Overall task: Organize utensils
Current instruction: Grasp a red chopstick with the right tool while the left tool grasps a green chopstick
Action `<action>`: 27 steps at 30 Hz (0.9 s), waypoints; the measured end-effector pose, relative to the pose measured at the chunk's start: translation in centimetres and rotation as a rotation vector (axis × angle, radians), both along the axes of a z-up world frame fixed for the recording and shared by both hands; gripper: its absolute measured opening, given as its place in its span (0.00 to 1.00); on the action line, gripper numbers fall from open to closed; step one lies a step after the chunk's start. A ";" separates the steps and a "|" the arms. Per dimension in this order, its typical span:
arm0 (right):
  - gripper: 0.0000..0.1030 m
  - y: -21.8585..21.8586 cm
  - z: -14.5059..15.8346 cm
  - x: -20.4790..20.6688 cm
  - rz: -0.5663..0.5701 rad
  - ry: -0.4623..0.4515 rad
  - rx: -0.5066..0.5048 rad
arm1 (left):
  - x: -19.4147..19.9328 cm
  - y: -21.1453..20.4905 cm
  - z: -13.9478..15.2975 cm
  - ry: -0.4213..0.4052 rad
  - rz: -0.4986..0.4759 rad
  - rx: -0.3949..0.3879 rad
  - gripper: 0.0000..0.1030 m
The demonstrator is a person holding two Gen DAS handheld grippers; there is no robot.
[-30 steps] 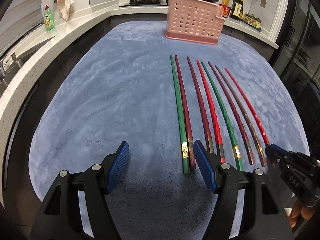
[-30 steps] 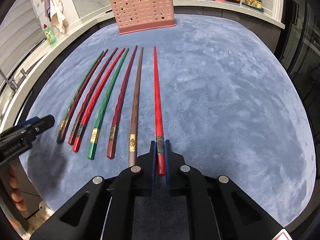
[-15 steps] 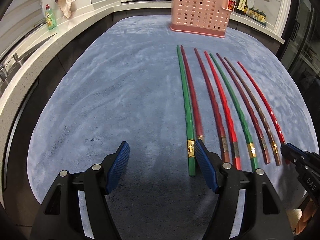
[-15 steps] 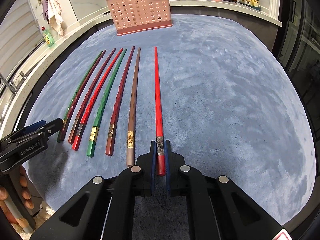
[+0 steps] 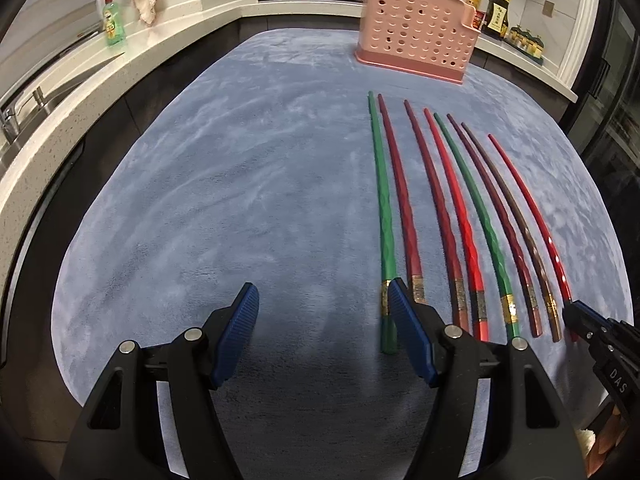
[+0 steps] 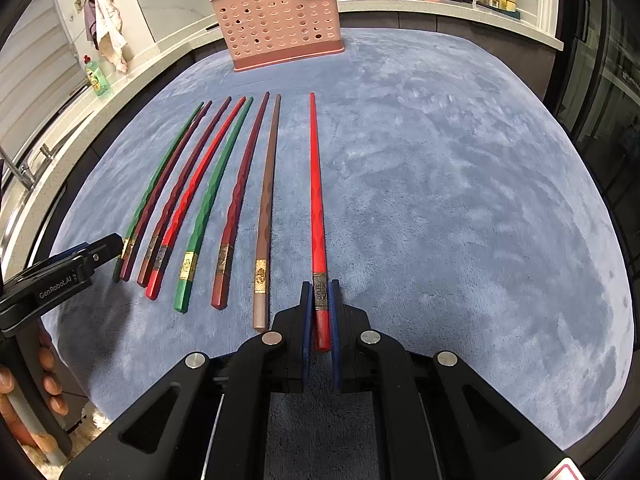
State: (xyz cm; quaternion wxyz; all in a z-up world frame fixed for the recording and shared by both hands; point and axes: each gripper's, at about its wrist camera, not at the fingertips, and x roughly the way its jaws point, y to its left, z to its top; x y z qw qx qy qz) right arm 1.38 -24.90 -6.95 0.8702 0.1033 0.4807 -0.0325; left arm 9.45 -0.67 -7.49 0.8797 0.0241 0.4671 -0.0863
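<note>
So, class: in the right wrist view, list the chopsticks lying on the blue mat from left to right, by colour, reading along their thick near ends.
Green chopstick → dark maroon → brownish maroon → bright red → second green → dark red → brown → bright red chopstick, shut between the right gripper fingers.

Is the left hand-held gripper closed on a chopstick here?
No, the left hand-held gripper stands wide open over the blue mat, with the green chopstick lying just outside its right finger.
</note>
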 end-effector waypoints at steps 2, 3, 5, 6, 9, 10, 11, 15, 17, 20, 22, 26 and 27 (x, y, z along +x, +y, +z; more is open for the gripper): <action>0.07 0.0 0.0 0.0 0.000 0.000 0.000 | 0.0 -0.3 0.0 0.012 -0.016 -0.005 0.61; 0.07 0.1 0.0 0.0 0.000 0.000 0.000 | -0.1 -0.4 0.1 0.014 -0.020 -0.005 0.60; 0.07 0.1 0.0 0.0 -0.001 0.000 0.001 | -0.3 -0.5 0.0 0.014 -0.021 -0.006 0.59; 0.07 0.1 0.0 0.0 -0.001 0.000 0.001 | -0.4 -0.6 0.0 0.017 -0.023 -0.009 0.59; 0.07 0.1 0.0 0.0 -0.002 0.000 0.001 | -0.4 -1.0 -0.3 0.016 -0.034 0.012 0.59; 0.07 0.1 -0.1 0.0 -0.001 0.000 0.000 | -0.4 -1.0 -0.3 0.014 -0.034 0.018 0.59; 0.07 0.1 -0.1 -0.1 -0.001 0.000 -0.001 | -0.5 -1.1 -0.4 0.012 -0.033 0.022 0.59; 0.07 0.1 -0.1 0.0 -0.001 0.000 0.001 | -0.5 -1.3 -0.5 0.001 -0.033 0.033 0.51; 0.07 0.1 -0.1 0.0 -0.001 0.000 0.002 | -0.5 -1.3 -0.3 -0.003 -0.037 0.026 0.32; 0.07 0.1 -0.1 -0.1 0.001 -0.003 0.006 | -0.5 -1.2 0.0 0.008 -0.053 0.000 0.10; 0.07 0.2 0.0 -0.1 0.004 -0.004 0.010 | -0.6 -1.1 0.2 0.010 -0.061 -0.007 0.09; 0.07 0.2 0.7 -0.3 0.005 -0.019 0.014 | -0.6 -0.6 0.8 0.025 -0.061 -0.039 0.07; 0.07 0.1 1.0 -0.4 0.004 -0.025 0.016 | -0.7 -0.5 1.0 0.023 -0.060 -0.043 0.07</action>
